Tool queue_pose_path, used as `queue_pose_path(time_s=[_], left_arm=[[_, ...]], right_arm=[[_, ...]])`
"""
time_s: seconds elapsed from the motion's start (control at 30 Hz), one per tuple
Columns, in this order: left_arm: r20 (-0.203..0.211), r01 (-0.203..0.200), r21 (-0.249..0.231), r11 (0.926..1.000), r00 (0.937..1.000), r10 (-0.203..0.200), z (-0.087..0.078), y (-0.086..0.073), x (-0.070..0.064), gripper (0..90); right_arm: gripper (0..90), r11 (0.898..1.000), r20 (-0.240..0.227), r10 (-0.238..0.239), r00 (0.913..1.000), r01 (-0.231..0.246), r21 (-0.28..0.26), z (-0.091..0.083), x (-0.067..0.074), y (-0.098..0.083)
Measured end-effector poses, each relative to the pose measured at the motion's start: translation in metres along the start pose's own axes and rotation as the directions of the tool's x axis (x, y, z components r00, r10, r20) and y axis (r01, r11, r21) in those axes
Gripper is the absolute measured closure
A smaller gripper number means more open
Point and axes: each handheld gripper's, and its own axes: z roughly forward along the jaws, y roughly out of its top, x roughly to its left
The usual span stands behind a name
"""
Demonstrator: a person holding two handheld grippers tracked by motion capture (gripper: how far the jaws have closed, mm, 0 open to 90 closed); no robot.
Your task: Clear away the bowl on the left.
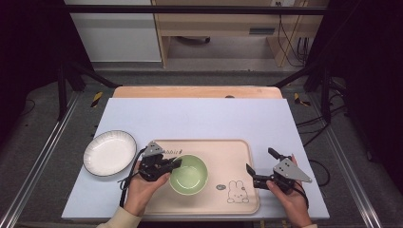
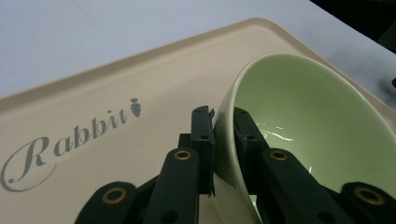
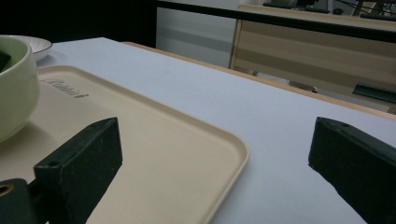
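Note:
A light green bowl (image 1: 189,175) sits on a beige tray (image 1: 228,154) printed with "Rabbit" and a small rabbit drawing. My left gripper (image 1: 174,164) is shut on the bowl's left rim. In the left gripper view one jaw is outside the bowl's (image 2: 303,112) wall and the other inside, over the tray (image 2: 116,84). My right gripper (image 1: 259,160) stands open at the tray's right edge. In the right gripper view its gripper (image 3: 217,161) has wide jaws either side of the tray's (image 3: 154,140) corner, holding nothing, with the bowl (image 3: 14,98) at far left.
A white plate with a dark rim (image 1: 110,152) lies left of the tray on the pale blue table cover (image 1: 199,118), and the plate (image 3: 35,43) shows behind the bowl. Wooden furniture (image 1: 223,28) and cables stand beyond the table.

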Motion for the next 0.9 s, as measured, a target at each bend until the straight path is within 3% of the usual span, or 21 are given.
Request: queue_pose_path(time_s=[0.4,0.9], left_arm=[[-0.021,-0.013,0.02,0.9997,0.9997,0.013,0.0045,-0.0012,0.0009,80.7],[-0.009,0.014,0.034,0.9993,0.9999,-0.014,0.0079,-0.0023,0.0069,81.0]], right_arm=[[2.9,1.0,-0.002,0.001,1.0,-0.001,0.001,0.0001,0.0,0.0],[2.9,1.0,-0.002,-0.001,1.0,0.001,0.004,0.0002,0.0004,0.0]])
